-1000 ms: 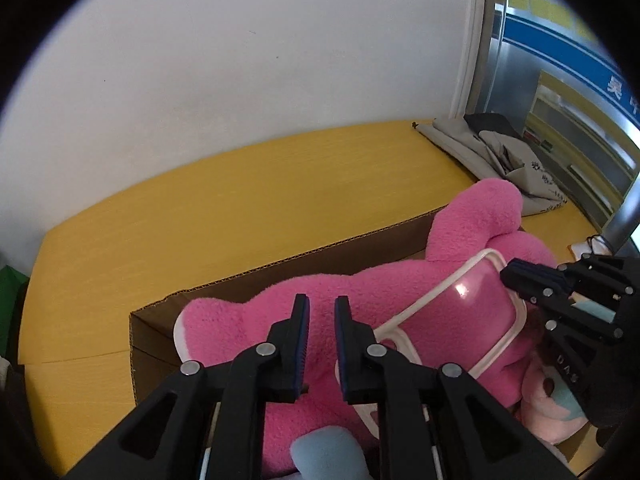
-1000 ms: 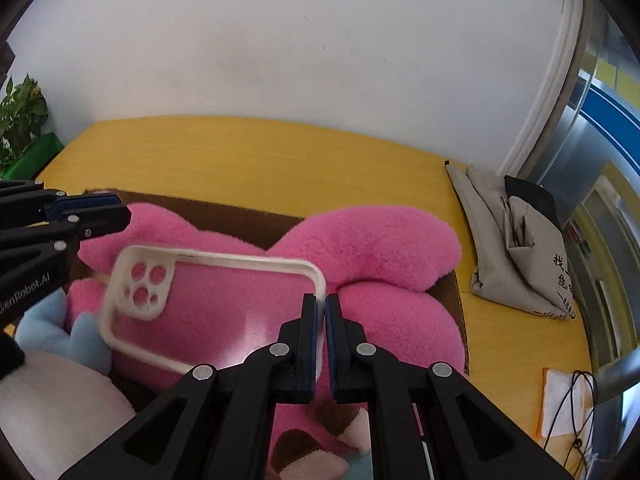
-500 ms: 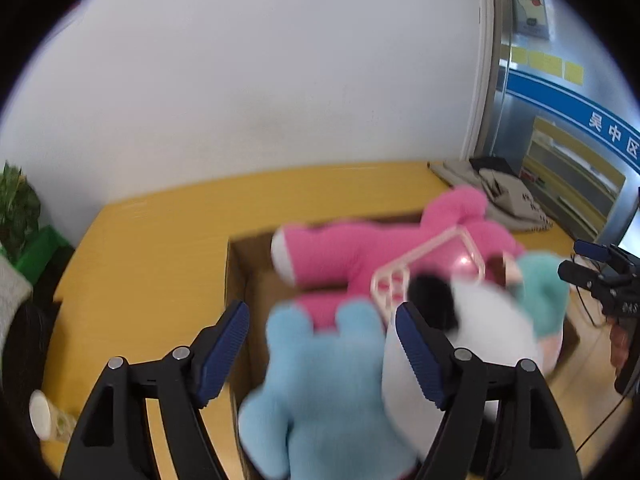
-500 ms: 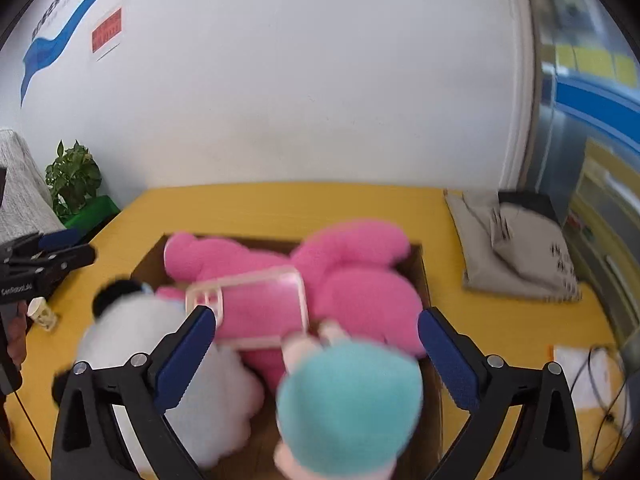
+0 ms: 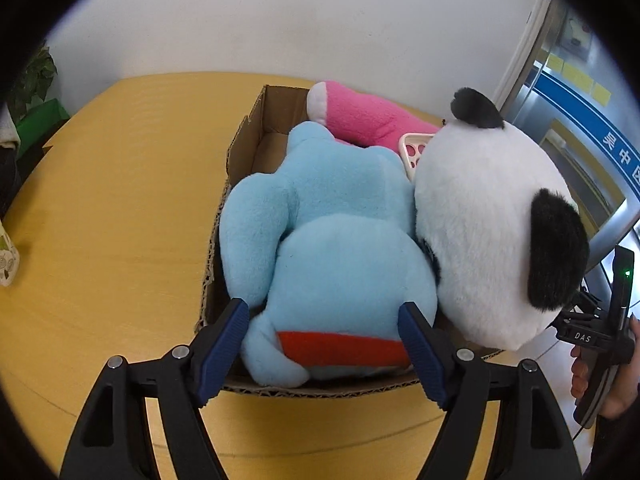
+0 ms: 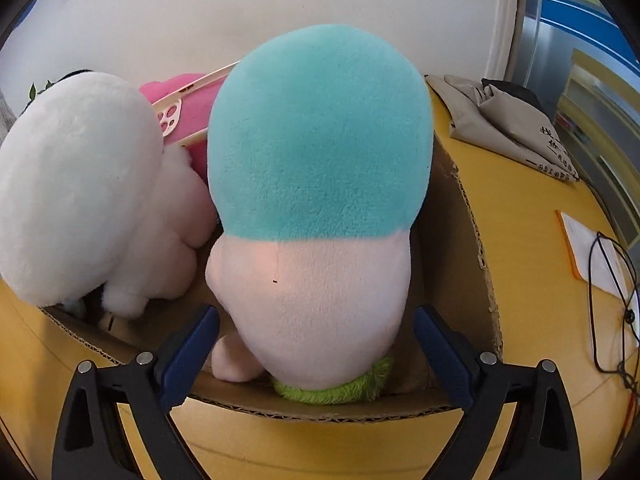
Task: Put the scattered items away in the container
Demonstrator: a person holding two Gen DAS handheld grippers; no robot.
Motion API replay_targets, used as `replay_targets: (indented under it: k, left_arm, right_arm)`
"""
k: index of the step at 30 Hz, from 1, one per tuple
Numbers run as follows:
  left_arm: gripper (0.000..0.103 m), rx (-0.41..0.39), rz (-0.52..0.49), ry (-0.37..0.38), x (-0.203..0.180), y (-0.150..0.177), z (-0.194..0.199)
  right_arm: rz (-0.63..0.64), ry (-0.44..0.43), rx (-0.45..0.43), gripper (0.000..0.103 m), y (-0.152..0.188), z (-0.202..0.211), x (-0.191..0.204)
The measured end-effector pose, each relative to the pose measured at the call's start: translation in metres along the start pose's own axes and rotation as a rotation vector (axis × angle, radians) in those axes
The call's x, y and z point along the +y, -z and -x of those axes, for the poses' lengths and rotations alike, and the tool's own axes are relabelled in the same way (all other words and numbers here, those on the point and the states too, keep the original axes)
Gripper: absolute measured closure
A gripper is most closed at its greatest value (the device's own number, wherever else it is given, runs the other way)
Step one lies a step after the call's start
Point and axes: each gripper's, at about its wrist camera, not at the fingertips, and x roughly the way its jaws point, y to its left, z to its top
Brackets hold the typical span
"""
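Note:
An open cardboard box (image 5: 244, 148) stands on the yellow table, packed with soft toys. In the left wrist view a light blue plush (image 5: 328, 216) fills the near end, beside a black-and-white panda (image 5: 488, 216). Behind them lie a pink plush (image 5: 360, 116) and a pale phone case (image 5: 414, 148). My left gripper (image 5: 322, 308) is open at the box's near wall, its pads either side of the blue plush's base. My right gripper (image 6: 316, 312) is wide, its jaws closing a little around a teal-headed pink plush (image 6: 320, 140) without touching it. The panda (image 6: 76, 184) and the phone case (image 6: 172, 116) lie to its left.
A folded grey cloth bag (image 6: 512, 128) lies on the table to the right of the box (image 6: 460, 240). Nearer is a paper sheet with a black cable (image 6: 592, 252). A paper cup (image 5: 6, 260) stands at the far left edge, and a hand (image 5: 580, 372) shows at the right.
The right gripper let go of the phone case, which now rests on the pink plush. Both grippers opened wide and drew back to the near side of the box.

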Motion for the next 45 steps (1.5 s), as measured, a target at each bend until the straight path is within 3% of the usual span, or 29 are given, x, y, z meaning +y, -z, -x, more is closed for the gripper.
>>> replay_targets:
  k: [6, 14, 19, 22, 24, 27, 31, 36, 45]
  left_arm:
    - [0.026, -0.007, -0.054, -0.03, -0.003, 0.038, 0.031]
    - [0.024, -0.088, -0.07, -0.082, -0.019, 0.077, 0.069]
    - [0.021, -0.243, -0.046, -0.044, -0.044, 0.097, 0.118]
    - [0.021, -0.341, -0.052, -0.126, -0.066, 0.115, 0.132]
    - [0.021, -0.347, -0.08, -0.174, -0.082, 0.122, 0.126]
    - [0.021, -0.316, -0.112, -0.144, -0.091, 0.138, 0.123]
    - [0.021, -0.335, -0.101, -0.149, -0.1, 0.153, 0.13]
    - [0.021, -0.35, -0.116, -0.164, -0.107, 0.166, 0.139]
    - [0.021, -0.347, -0.088, -0.204, -0.114, 0.187, 0.148]
  right_arm:
    - [0.009, -0.005, -0.037, 0.004, 0.036, 0.024, -0.004]
    - [0.027, -0.024, -0.092, 0.001, 0.075, 0.049, -0.007]
    - [-0.053, -0.07, -0.227, 0.0, 0.096, 0.098, -0.015]
    - [-0.049, -0.062, -0.287, 0.0, 0.117, 0.121, -0.005]
    - [-0.031, -0.048, -0.281, 0.0, 0.132, 0.127, 0.004]
    - [-0.051, -0.038, -0.26, 0.0, 0.153, 0.128, 0.012]
    - [-0.063, -0.006, -0.261, 0.0, 0.17, 0.132, 0.01]
    - [-0.056, 0.032, -0.29, 0.0, 0.177, 0.151, 0.013]
    - [-0.039, 0.025, -0.267, 0.0, 0.191, 0.164, 0.015]
